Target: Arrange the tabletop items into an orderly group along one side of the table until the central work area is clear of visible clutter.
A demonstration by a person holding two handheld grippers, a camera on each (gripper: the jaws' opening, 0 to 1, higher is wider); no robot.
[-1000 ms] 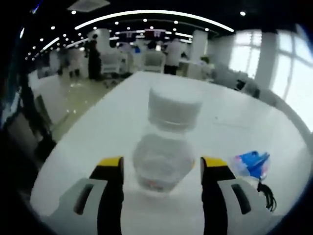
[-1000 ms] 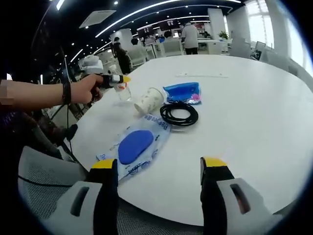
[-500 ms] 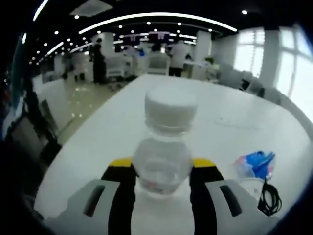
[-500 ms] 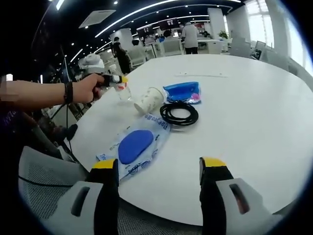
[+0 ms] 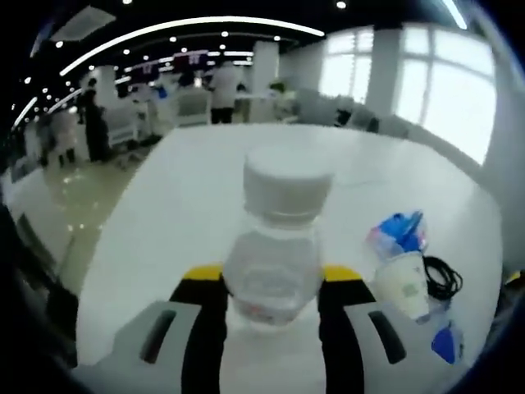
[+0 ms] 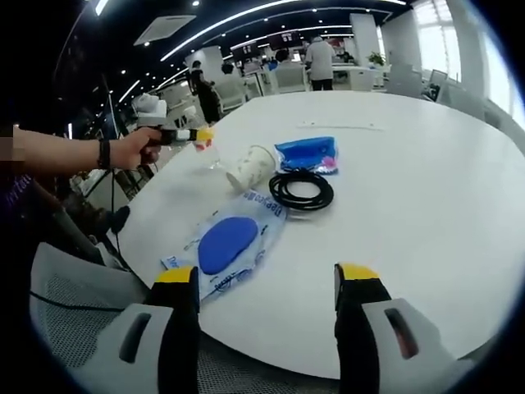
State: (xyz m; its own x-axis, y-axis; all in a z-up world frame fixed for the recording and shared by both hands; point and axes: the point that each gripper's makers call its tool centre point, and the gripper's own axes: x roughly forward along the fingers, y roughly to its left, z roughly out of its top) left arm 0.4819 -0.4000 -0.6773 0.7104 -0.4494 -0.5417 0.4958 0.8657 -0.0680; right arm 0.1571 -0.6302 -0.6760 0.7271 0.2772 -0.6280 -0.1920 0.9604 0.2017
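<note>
A clear plastic bottle (image 5: 275, 246) with a white cap stands between the yellow-tipped jaws of my left gripper (image 5: 272, 283), which is shut on it. From the right gripper view, a hand holds that left gripper (image 6: 197, 136) over the table's far left edge; the bottle there is too small to make out. My right gripper (image 6: 267, 283) hangs open over the near edge with nothing in it. On the white table (image 6: 410, 180) lie a tipped paper cup (image 6: 250, 168), a blue packet (image 6: 308, 153), a black cable coil (image 6: 301, 190) and a clear bag (image 6: 230, 244) holding a blue round piece.
The cup (image 5: 404, 283), blue packet (image 5: 396, 234) and cable (image 5: 443, 279) lie to the right of the bottle. A mesh chair (image 6: 74, 328) stands at the near left edge. A thin paper strip (image 6: 336, 126) lies farther back. People and desks fill the room behind.
My left gripper's jaws closed on the bottle, then the gripper swung right, bringing the cup and cable further into its view. The right gripper stayed still.
</note>
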